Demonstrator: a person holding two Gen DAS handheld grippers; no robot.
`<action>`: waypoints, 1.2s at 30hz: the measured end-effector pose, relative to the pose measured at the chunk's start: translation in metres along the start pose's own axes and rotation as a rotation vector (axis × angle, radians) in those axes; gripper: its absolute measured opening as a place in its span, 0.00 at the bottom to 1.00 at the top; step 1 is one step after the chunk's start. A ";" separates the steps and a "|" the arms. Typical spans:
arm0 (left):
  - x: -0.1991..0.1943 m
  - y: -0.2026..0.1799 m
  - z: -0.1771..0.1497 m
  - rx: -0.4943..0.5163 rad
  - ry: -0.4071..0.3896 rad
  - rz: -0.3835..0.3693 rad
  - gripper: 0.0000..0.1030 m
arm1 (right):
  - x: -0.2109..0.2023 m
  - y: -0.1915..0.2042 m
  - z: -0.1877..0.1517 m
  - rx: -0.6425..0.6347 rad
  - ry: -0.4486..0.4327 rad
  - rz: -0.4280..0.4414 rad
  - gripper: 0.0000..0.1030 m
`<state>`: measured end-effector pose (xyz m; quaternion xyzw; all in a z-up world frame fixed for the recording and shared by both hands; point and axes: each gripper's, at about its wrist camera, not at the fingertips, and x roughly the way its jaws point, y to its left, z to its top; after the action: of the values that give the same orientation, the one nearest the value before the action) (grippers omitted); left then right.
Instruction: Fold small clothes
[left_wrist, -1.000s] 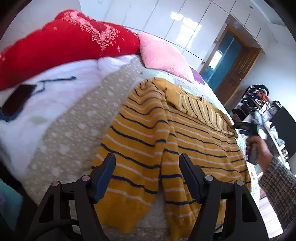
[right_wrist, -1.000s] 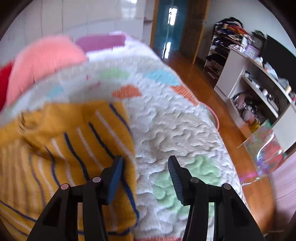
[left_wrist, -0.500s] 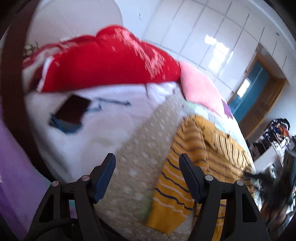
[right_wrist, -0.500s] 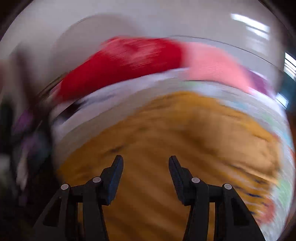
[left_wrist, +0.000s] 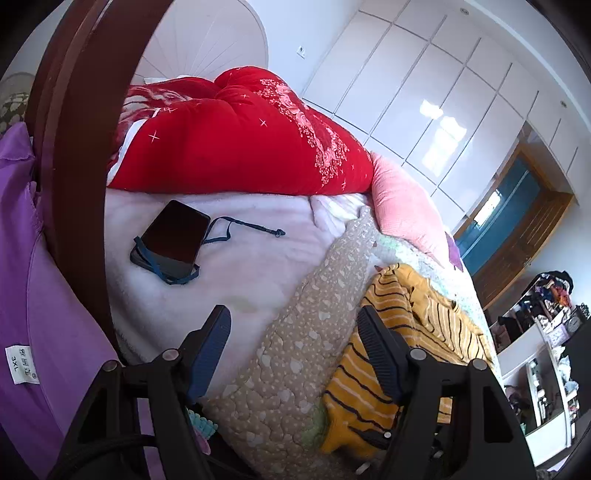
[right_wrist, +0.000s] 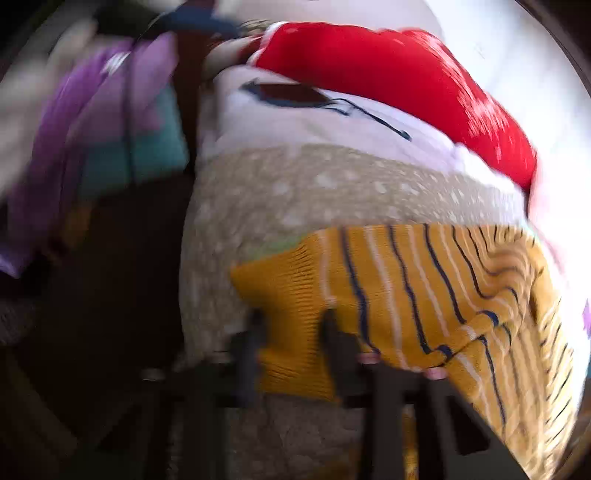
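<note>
Sweater (right_wrist: 406, 295) hem sits between the fingers of your right hand-held gripper (right_wrist: 291, 328), apparently clamped though blurred, while your left hand-held gripper (left_wrist: 291, 332) hangs open beside it.

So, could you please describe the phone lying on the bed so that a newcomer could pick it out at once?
Start at the big red quilt heaped at the head of the bed. Just below it, on the pale pink blanket, lies the phone. It is a flat dark rectangle with a black screen and a blue cord trailing from it, the only hard, glossy thing among soft fabrics.
</note>
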<state>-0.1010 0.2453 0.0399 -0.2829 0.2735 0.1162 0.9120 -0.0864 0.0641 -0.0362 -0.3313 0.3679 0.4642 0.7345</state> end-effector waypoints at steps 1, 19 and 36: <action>0.000 0.001 0.000 -0.006 -0.002 0.000 0.68 | -0.006 -0.008 0.005 0.038 -0.012 0.007 0.09; 0.027 -0.086 -0.021 0.281 0.090 -0.050 0.71 | -0.237 -0.345 -0.055 1.009 -0.456 -0.299 0.09; 0.103 -0.124 -0.071 0.325 0.360 -0.091 0.71 | -0.173 -0.394 -0.281 1.349 -0.167 -0.508 0.39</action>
<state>-0.0018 0.1085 -0.0111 -0.1609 0.4336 -0.0229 0.8863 0.1611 -0.3822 0.0249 0.1551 0.4287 -0.0248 0.8897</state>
